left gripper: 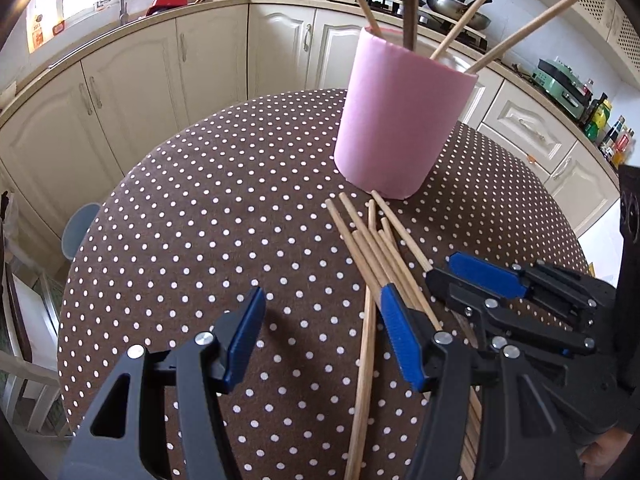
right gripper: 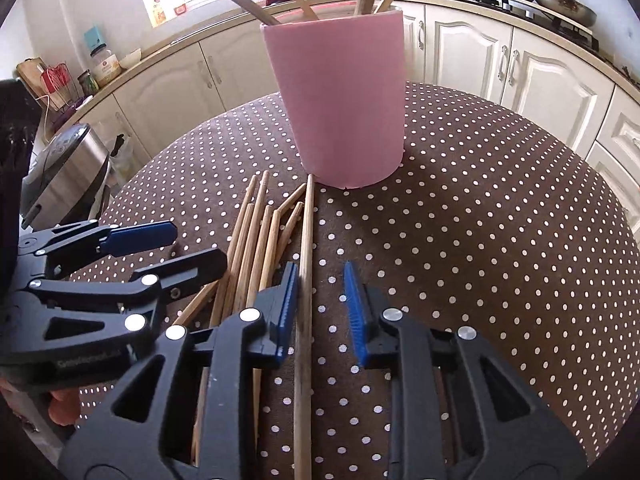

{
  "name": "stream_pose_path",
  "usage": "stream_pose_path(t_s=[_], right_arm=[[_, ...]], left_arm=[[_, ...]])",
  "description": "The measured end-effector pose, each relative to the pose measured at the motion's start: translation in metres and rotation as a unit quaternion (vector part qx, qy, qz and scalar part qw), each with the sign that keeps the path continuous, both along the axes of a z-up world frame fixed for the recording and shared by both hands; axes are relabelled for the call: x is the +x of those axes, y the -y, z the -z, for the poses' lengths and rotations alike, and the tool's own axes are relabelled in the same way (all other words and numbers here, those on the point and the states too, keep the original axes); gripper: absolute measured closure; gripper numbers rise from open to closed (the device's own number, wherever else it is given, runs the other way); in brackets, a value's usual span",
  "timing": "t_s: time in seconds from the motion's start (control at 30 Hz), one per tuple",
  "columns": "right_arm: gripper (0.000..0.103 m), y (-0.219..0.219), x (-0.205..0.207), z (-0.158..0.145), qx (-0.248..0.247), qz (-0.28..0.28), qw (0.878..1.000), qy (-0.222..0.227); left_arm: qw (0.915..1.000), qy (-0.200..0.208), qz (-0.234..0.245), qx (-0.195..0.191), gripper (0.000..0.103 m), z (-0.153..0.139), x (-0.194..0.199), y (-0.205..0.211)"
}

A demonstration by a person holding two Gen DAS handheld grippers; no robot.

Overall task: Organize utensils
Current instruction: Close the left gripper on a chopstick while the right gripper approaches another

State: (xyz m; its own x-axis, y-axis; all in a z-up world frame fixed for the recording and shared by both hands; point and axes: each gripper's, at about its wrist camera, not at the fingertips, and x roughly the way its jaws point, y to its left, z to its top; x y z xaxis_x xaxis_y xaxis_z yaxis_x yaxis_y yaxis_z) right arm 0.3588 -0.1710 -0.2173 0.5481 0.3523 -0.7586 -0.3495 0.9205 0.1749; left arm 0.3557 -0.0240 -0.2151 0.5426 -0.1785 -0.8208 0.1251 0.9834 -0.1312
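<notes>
Chopsticks (right gripper: 256, 248) piled near the pink holder (right gripper: 340, 100); your right gripper (right gripper: 322, 300) straddles one stick, not pinched; left gripper (left gripper: 322, 320) open. Close, lift, drop in.

The pink holder (left gripper: 400, 120) hides the lower ends of the wooden sticks (left gripper: 520, 26) that stand in it, and their upper ends are cut off by the top edge of both views. The loose chopsticks (left gripper: 384, 252) on the dotted tablecloth (left gripper: 240, 200) pass under the left gripper (left gripper: 320, 336) and leave at the bottom edge. In the right wrist view, the single chopstick (right gripper: 306, 280) also runs out at the bottom. The labels of the bottles (left gripper: 612, 136) at the right are too small to read.
</notes>
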Motion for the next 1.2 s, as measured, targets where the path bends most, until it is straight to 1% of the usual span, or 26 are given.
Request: stream_pose_path(t_s=[0.13, 0.23, 0.3, 0.33, 0.4, 0.5, 0.73, 0.77, 0.8, 0.87, 1.03, 1.07, 1.13, 1.2], right_arm=[[0.079, 0.008, 0.003, -0.001, 0.006, 0.000, 1.000, -0.001], [0.080, 0.012, 0.005, -0.001, 0.009, -0.001, 1.000, -0.003], [0.080, 0.014, 0.006, -0.002, 0.006, -0.004, 1.000, -0.002], [0.080, 0.014, 0.006, -0.002, 0.004, -0.006, 1.000, -0.001], [0.080, 0.015, 0.005, -0.002, 0.001, -0.009, 1.000, 0.000], [0.080, 0.015, 0.005, -0.002, 0.003, -0.010, 1.000, -0.001], [0.080, 0.016, 0.006, -0.002, 0.004, -0.010, 1.000, -0.001], [0.080, 0.016, 0.007, -0.002, 0.004, -0.010, 1.000, -0.001], [0.080, 0.016, 0.008, -0.002, 0.003, -0.010, 1.000, -0.001], [0.080, 0.015, 0.010, -0.003, 0.003, -0.011, 1.000, -0.002], [0.080, 0.012, 0.018, -0.005, -0.001, -0.014, 1.000, -0.007], [0.080, 0.011, 0.020, -0.006, -0.003, -0.014, 1.000, -0.008], [0.080, 0.007, 0.025, -0.007, -0.009, -0.015, 1.000, -0.010], [0.080, 0.001, 0.032, -0.009, -0.022, -0.019, 0.999, -0.014]], left_arm=[[0.9998, -0.010, -0.016, -0.010, 0.043, 0.001, 0.009, -0.001], [0.9997, -0.013, -0.020, -0.010, 0.043, -0.001, 0.016, -0.002], [0.9995, -0.014, -0.021, -0.021, 0.043, -0.002, 0.018, -0.004], [0.9994, -0.012, -0.024, -0.020, 0.043, -0.004, 0.020, -0.004], [0.9995, -0.011, -0.029, -0.007, 0.043, -0.004, 0.024, -0.004], [0.9990, -0.013, -0.037, -0.021, 0.043, -0.004, 0.033, -0.005], [0.9977, -0.020, -0.060, -0.023, 0.045, -0.003, 0.059, -0.005], [0.9977, -0.020, -0.060, -0.026, 0.051, -0.003, 0.061, -0.005], [0.9978, -0.020, -0.058, -0.026, 0.054, -0.003, 0.063, -0.005], [0.9975, -0.023, -0.062, -0.024, 0.063, -0.003, 0.070, -0.007], [0.9972, -0.032, -0.065, -0.016, 0.076, -0.003, 0.085, -0.013], [0.9972, -0.033, -0.065, -0.016, 0.082, -0.002, 0.086, -0.018], [0.9972, -0.035, -0.065, -0.014, 0.090, 0.000, 0.085, -0.021], [0.9971, -0.036, -0.064, -0.019, 0.092, -0.001, 0.086, -0.023]])
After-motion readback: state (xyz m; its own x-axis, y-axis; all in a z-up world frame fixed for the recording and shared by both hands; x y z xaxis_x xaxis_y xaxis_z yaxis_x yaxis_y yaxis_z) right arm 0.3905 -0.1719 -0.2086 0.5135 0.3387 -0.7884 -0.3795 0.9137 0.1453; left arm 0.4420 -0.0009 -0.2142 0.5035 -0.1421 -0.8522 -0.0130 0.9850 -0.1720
